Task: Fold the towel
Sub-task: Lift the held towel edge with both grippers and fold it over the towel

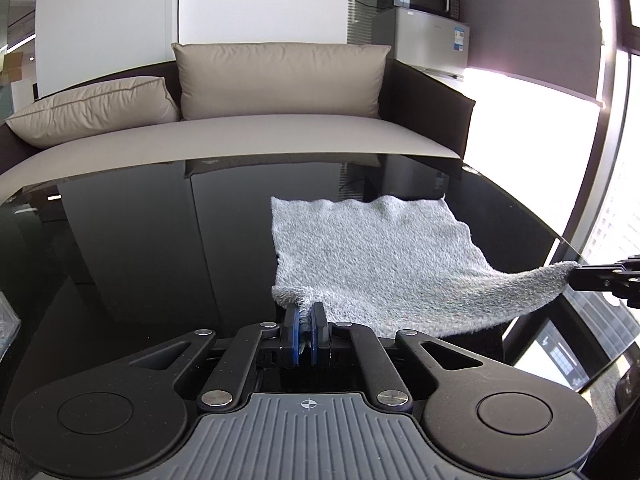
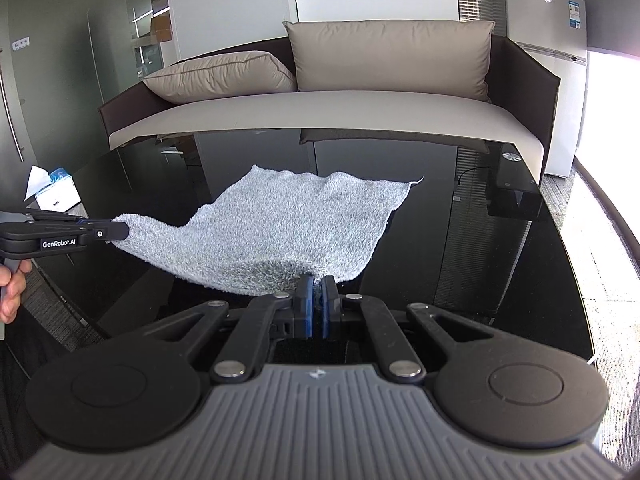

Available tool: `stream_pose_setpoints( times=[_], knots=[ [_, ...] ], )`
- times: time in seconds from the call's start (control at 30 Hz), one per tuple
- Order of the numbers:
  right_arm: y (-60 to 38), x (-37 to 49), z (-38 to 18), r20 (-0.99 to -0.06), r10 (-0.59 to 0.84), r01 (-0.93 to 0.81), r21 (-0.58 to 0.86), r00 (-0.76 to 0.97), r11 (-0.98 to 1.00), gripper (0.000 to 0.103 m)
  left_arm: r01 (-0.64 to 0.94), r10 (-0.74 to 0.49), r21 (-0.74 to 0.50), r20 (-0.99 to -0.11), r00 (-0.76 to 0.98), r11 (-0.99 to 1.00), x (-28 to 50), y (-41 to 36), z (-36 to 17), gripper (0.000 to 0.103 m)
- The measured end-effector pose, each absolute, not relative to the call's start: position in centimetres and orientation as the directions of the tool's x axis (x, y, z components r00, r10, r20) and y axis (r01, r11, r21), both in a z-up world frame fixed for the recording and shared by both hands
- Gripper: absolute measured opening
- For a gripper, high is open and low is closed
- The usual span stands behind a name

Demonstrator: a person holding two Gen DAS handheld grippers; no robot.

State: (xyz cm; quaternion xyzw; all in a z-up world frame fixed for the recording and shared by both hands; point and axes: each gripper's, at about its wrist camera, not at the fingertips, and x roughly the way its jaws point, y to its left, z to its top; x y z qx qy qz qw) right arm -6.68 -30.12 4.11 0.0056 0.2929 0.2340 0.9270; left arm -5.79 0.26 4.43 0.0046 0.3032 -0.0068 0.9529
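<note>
Left fingers: the left gripper (image 1: 305, 322) has its blue pads pressed together on the near left corner of the grey towel (image 1: 372, 256).
Right fingers: the right gripper (image 2: 316, 300) is clamped in the same way on the near right corner.
Towel place: the near edge hangs lifted between the two grippers and sags in the middle; the far half lies on the black glass table (image 1: 160, 240), in front of the sofa (image 1: 280, 132).
Risk: each grip looks to hold only a small bit of pile, so a corner may slip out if the grippers pull apart too much. If one side is carried higher, the fold may land crooked.
Writing: "GenRobot.AI" is readable on the left gripper in the right wrist view. The sticker on the fridge (image 1: 432, 36) is too small to read.
</note>
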Motion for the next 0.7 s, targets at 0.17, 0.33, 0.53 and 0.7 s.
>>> stream_pose_setpoints(
  times=[0.17, 0.33, 0.53, 0.7],
  knots=[
    [-30.2, -4.8, 5.6, -0.533, 0.431, -0.428, 0.139, 0.728, 0.893, 0.004, 0.011, -0.004, 0.009, -0.578, 0.816, 1.000, -3.3, 0.2, 5.0, 0.006],
    [-29.8, -2.1, 5.5, -0.535, 0.415, -0.411, 0.134, 0.736, 0.902, 0.004, 0.007, 0.009, 0.025, -0.578, 0.816, 1.000, -0.4, 0.1, 5.4, 0.006],
    [-29.5, 1.0, 5.1, -0.541, 0.396, -0.389, 0.135, 0.741, 0.911, 0.004, 0.007, 0.012, 0.031, -0.582, 0.813, 1.000, 3.9, -0.2, 5.8, 0.006],
    [-29.3, 3.3, 4.6, -0.549, 0.385, -0.377, 0.133, 0.742, 0.917, 0.004, 0.007, 0.011, 0.028, -0.598, 0.802, 1.000, 7.1, -0.2, 5.4, 0.006]
  ],
)
